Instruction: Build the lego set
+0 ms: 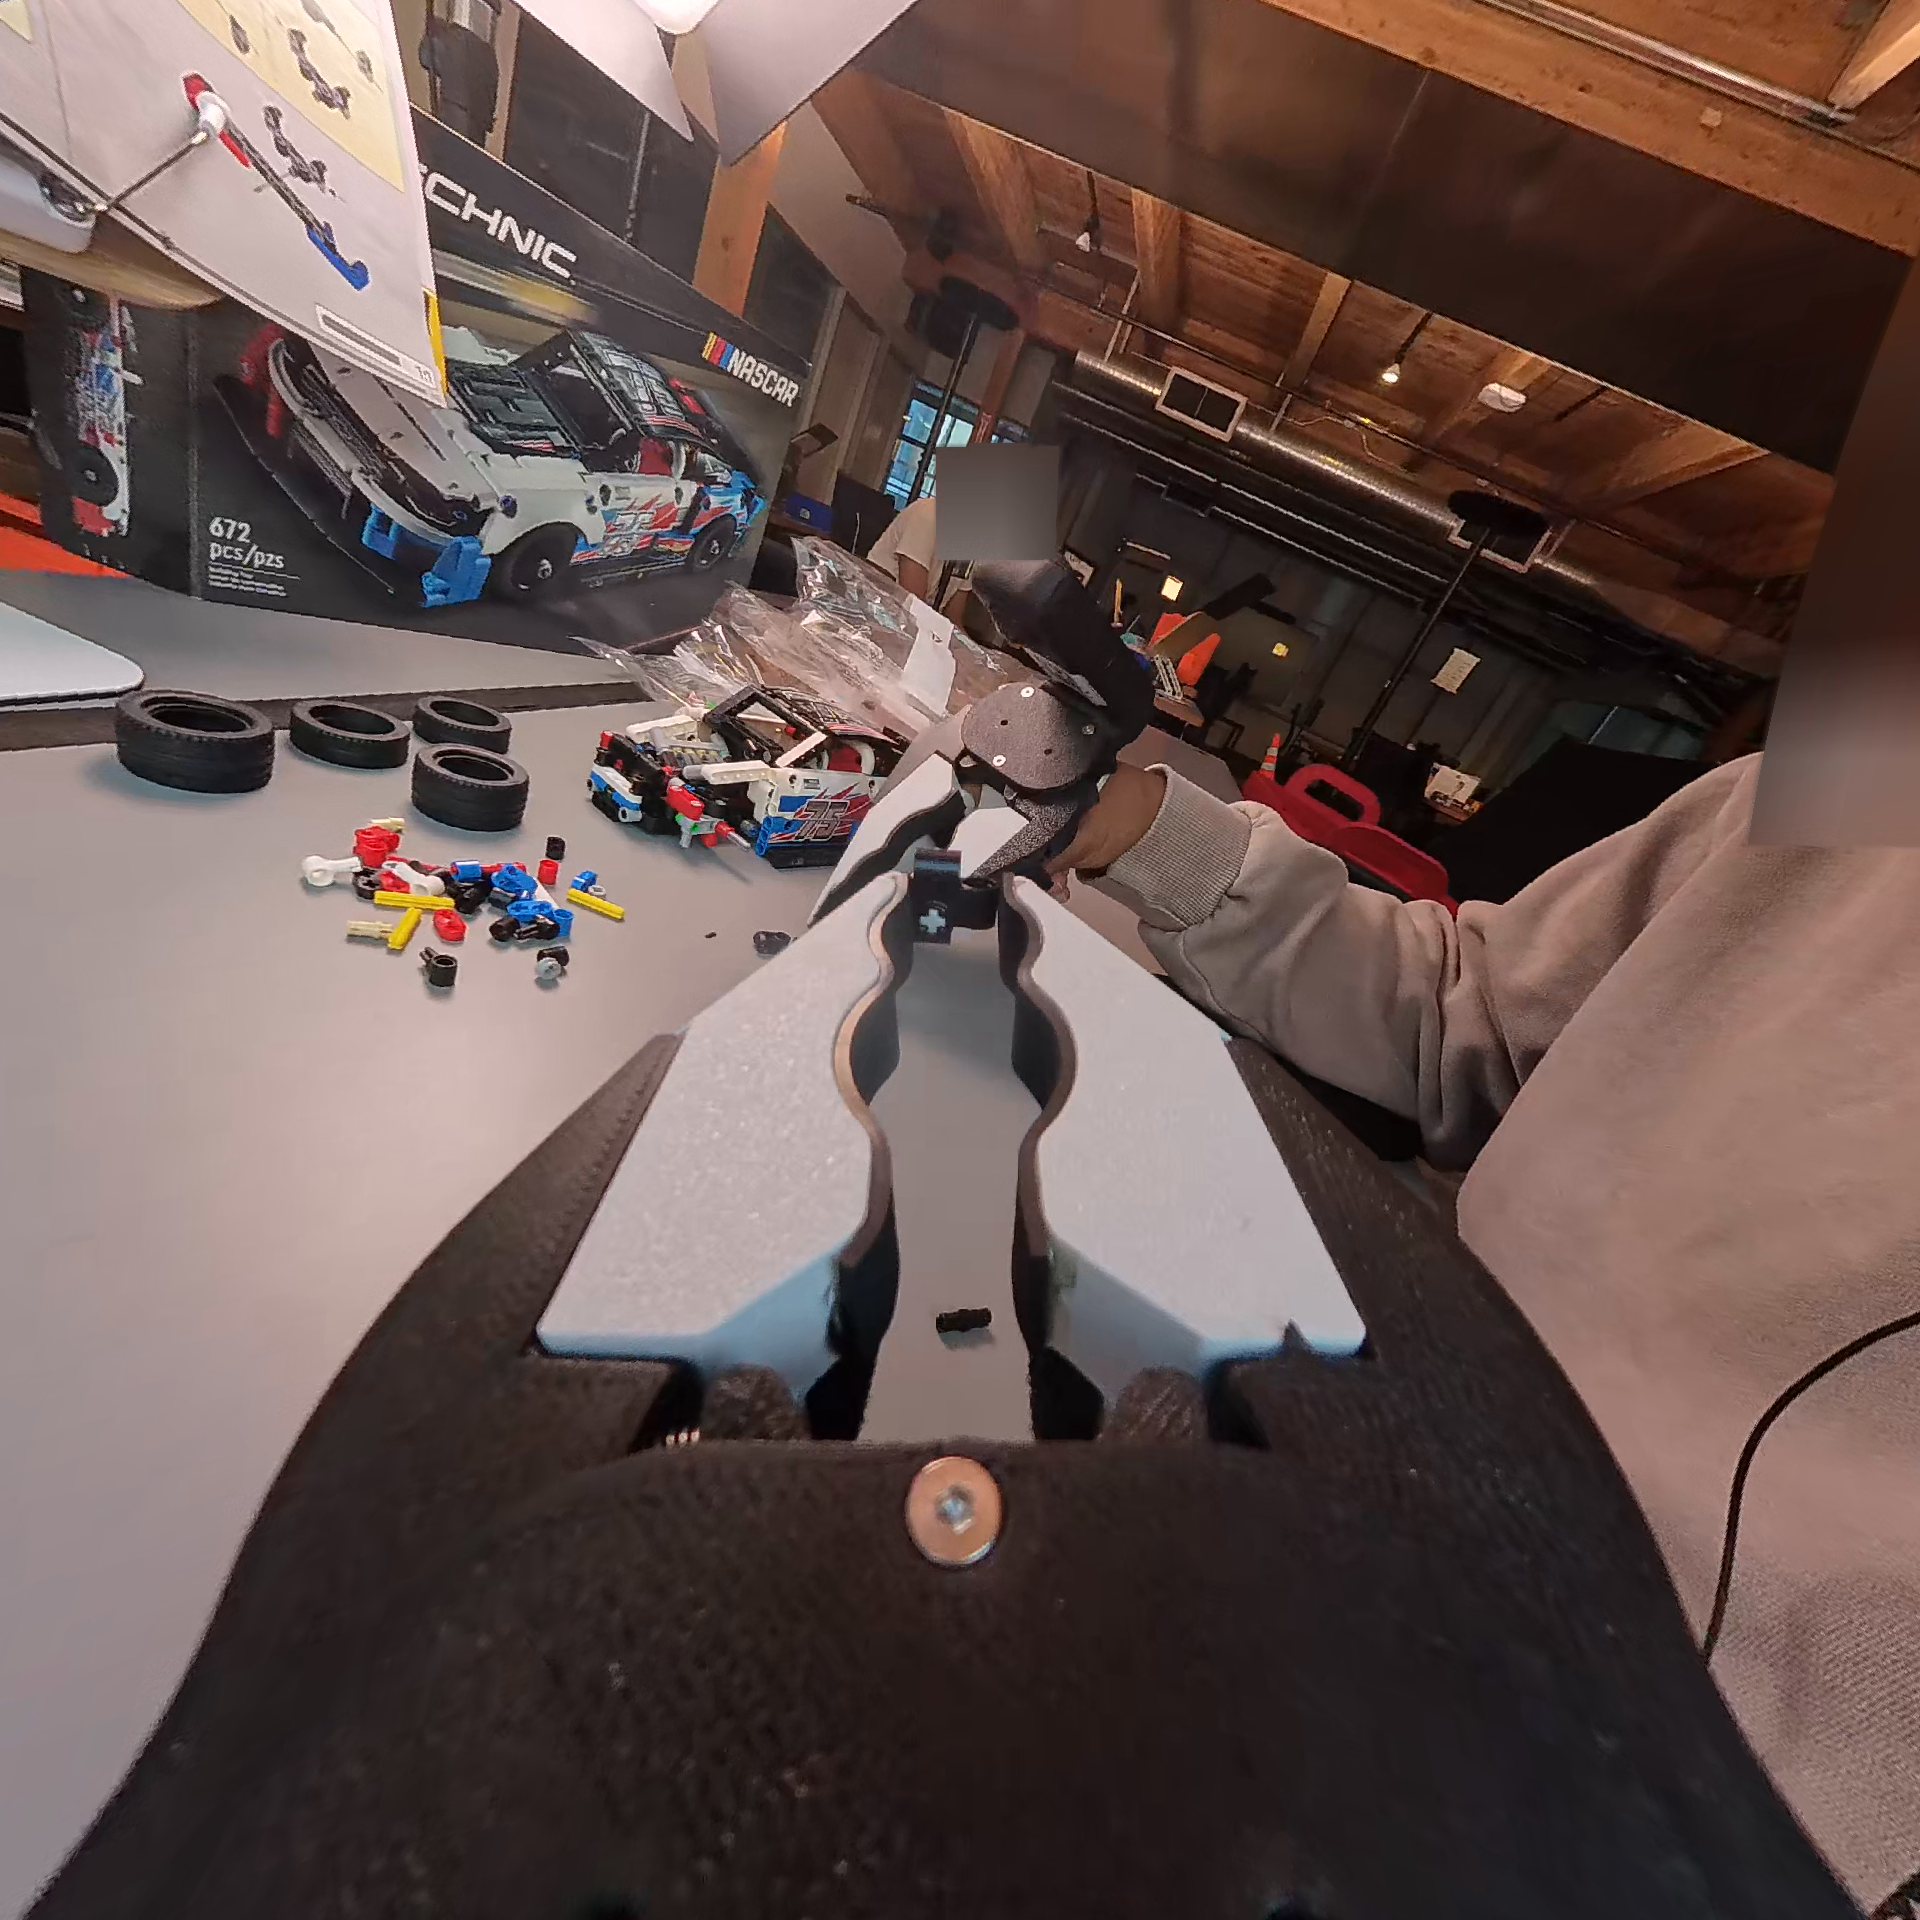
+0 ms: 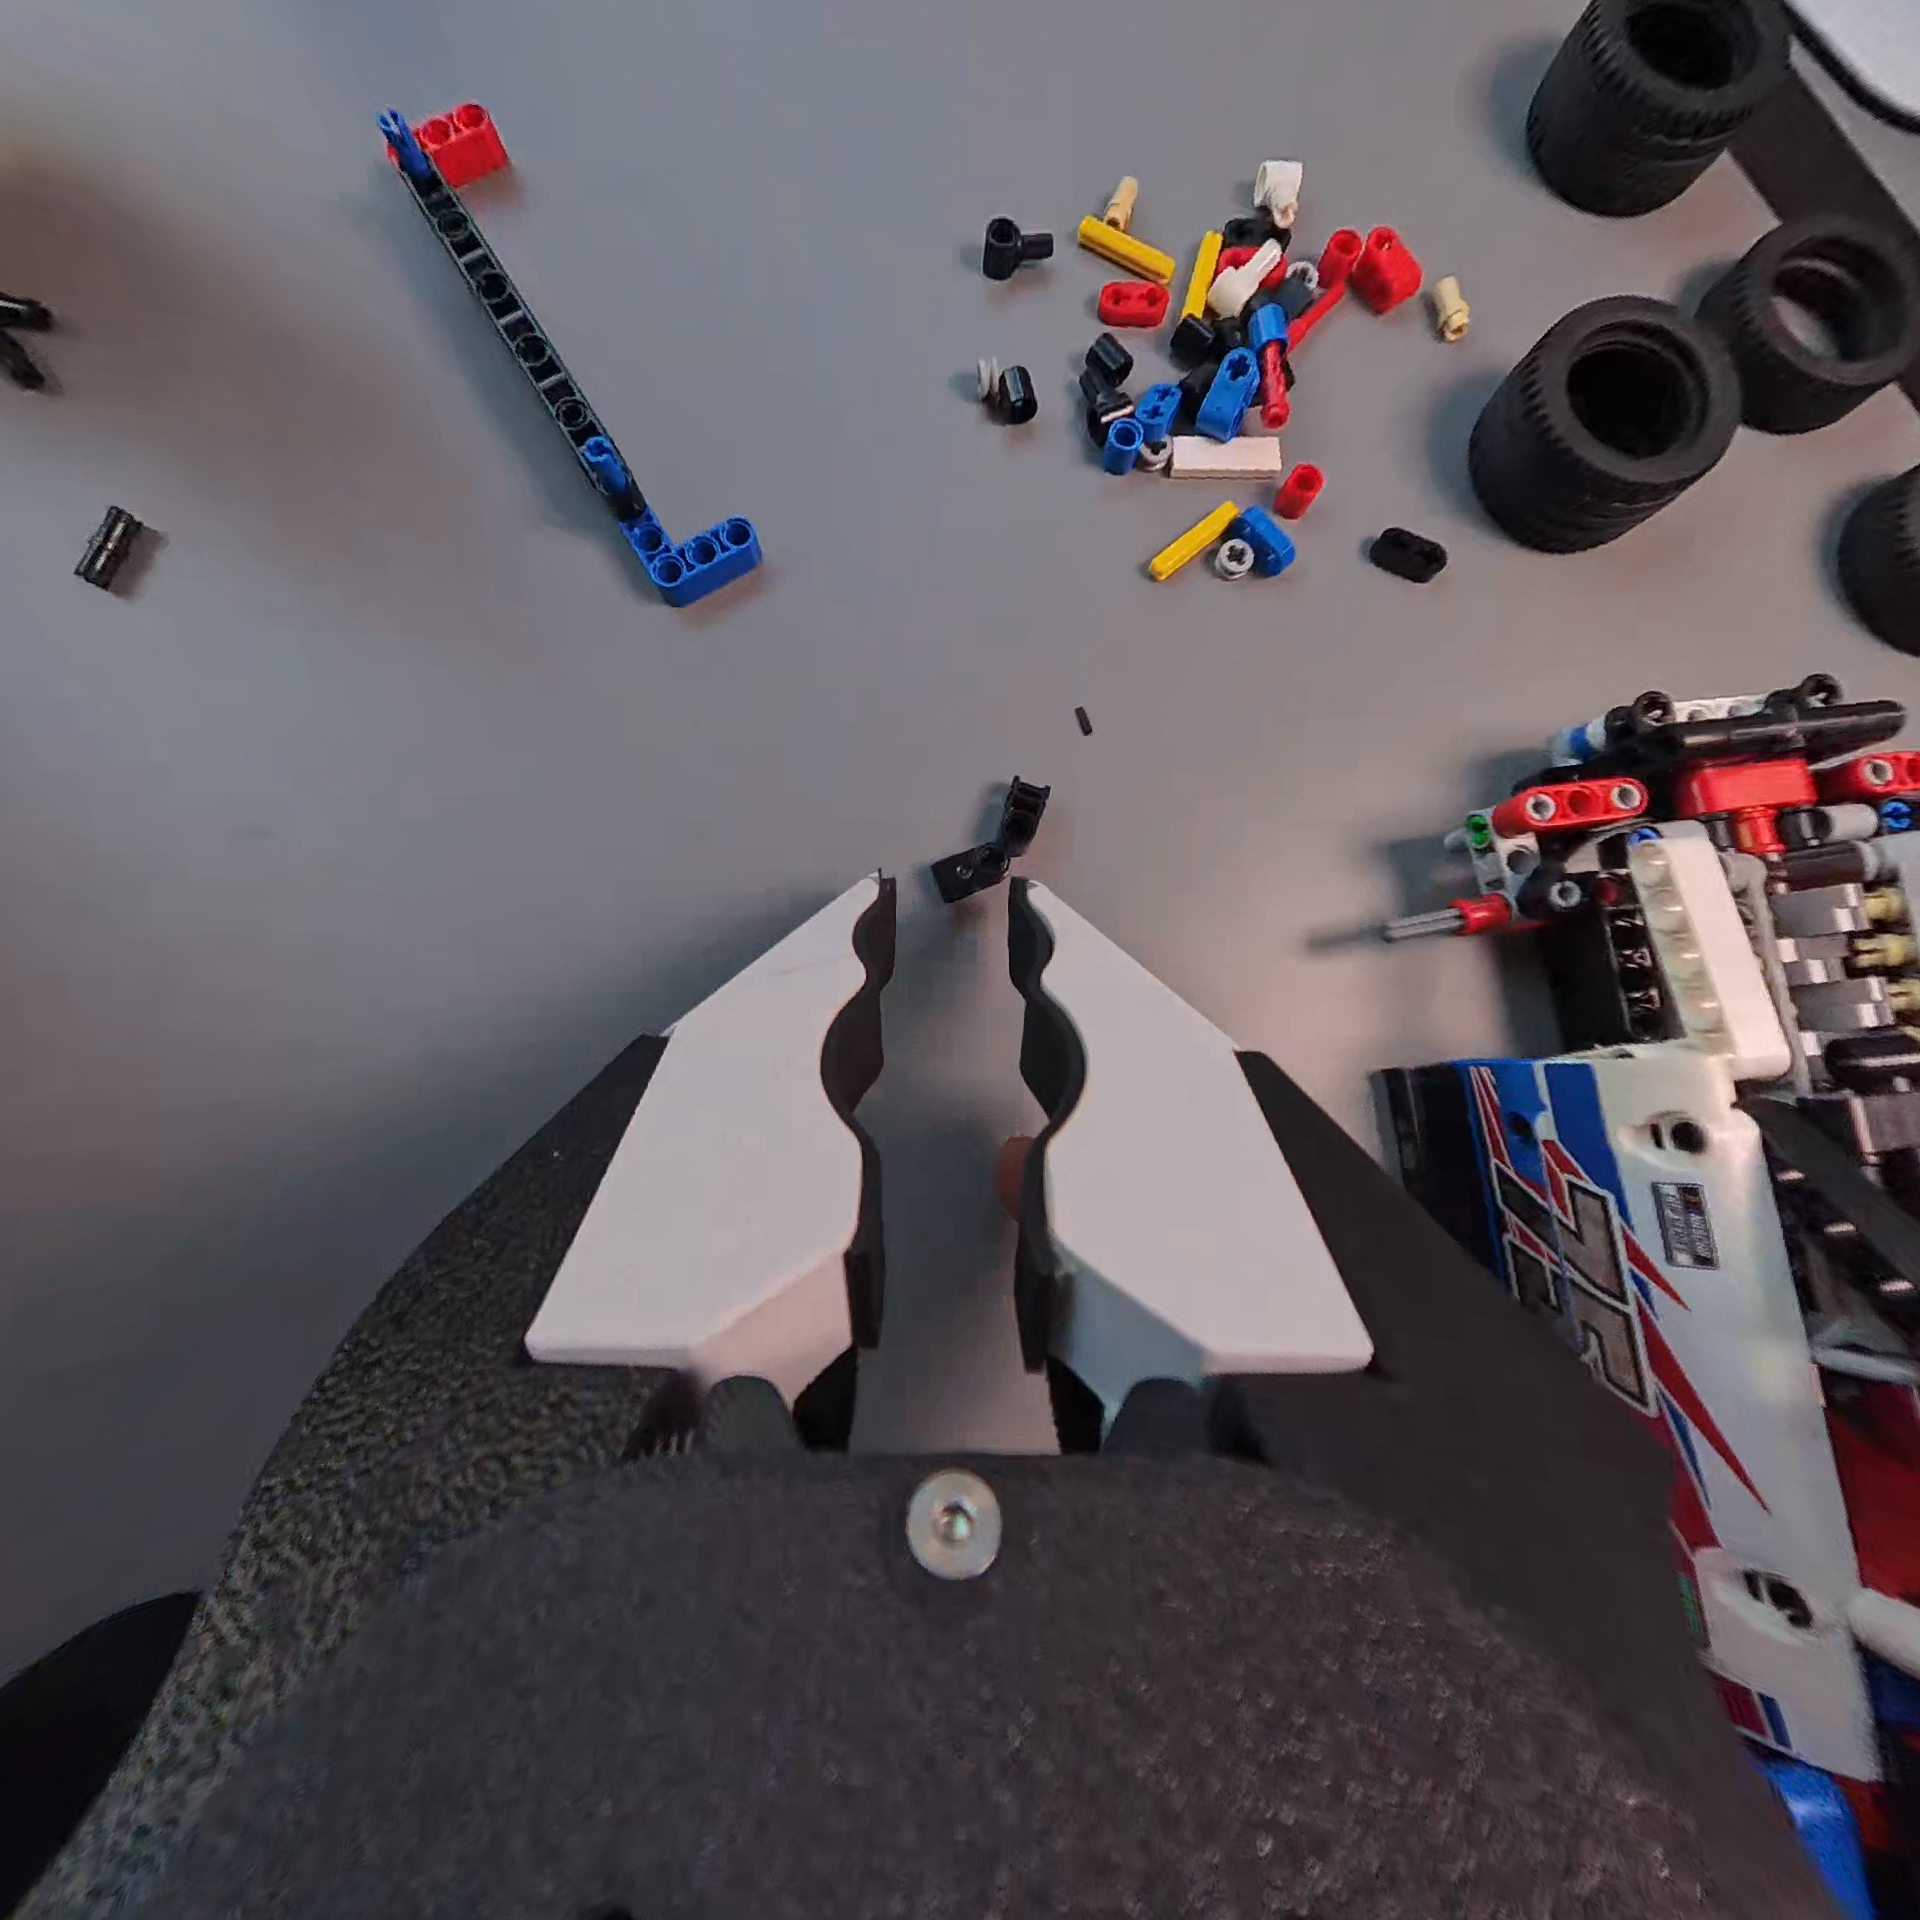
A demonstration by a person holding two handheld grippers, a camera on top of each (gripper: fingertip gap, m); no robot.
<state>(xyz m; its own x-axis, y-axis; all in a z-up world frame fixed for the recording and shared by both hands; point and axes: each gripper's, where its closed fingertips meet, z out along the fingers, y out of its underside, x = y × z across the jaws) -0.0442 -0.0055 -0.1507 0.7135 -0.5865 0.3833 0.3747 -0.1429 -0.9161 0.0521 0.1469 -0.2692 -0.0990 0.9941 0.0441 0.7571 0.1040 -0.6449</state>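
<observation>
My left gripper (image 1: 951, 894) is shut on a small black connector (image 1: 935, 914) with a cross-shaped hole, held above the grey table (image 1: 208, 1143). My right gripper (image 2: 948, 883) is open and empty. Its tips hover just short of a black angled connector (image 2: 982, 847) that lies on the table. In the left wrist view that connector (image 1: 771, 941) lies by the right gripper's grey finger (image 1: 883, 831). The part-built white, blue and red car (image 1: 748, 774) stands behind, and shows at the right in the right wrist view (image 2: 1683, 1143).
A pile of small coloured parts (image 2: 1226, 343), several black tyres (image 2: 1605, 421) and a long black beam with red and blue ends (image 2: 540, 353) lie on the table. The set box (image 1: 468, 457), an instruction sheet (image 1: 260, 156) and plastic bags (image 1: 831, 634) are behind. A grey sleeve (image 1: 1351, 987) is at the right. Some 20 cm of space lies between my two pairs of fingers.
</observation>
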